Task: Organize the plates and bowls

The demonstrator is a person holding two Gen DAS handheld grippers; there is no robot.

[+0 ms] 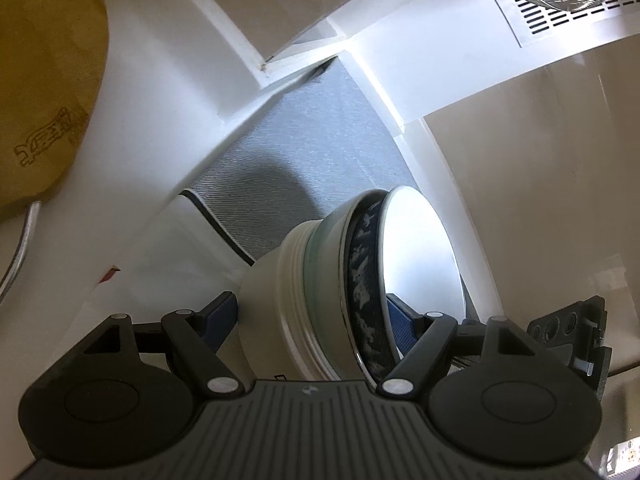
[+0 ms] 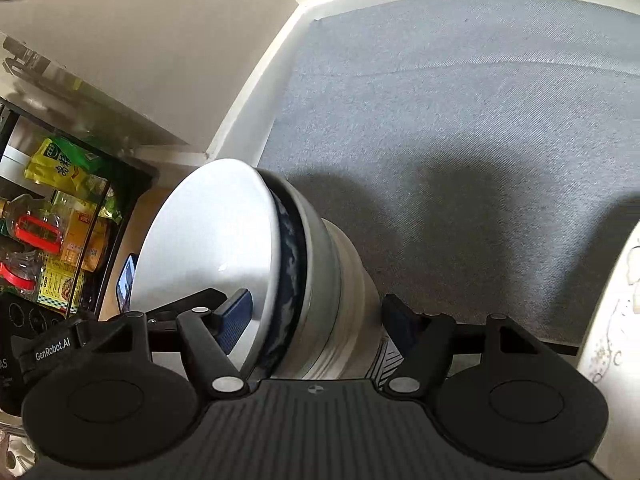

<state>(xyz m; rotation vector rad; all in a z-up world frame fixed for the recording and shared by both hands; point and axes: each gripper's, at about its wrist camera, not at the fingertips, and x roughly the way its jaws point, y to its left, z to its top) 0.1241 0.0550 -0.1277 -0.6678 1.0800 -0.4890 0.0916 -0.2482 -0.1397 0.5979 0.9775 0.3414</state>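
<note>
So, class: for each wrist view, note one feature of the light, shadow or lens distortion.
Left wrist: fisheye bends the white cabinet edges; a soft shadow lies on the grey mat. Right wrist: a glare spot on the white bowl; a broad shadow across the mat.

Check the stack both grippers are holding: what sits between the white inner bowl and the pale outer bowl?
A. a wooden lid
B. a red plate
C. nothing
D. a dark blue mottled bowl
D: a dark blue mottled bowl's rim shows between the white inner bowl and the pale outer bowl.

A white bowl (image 1: 420, 248) is nesting in a blue-and-white mottled bowl (image 1: 362, 276) and a pale green one (image 1: 324, 256), over a grey woven mat (image 2: 460, 120)
</note>
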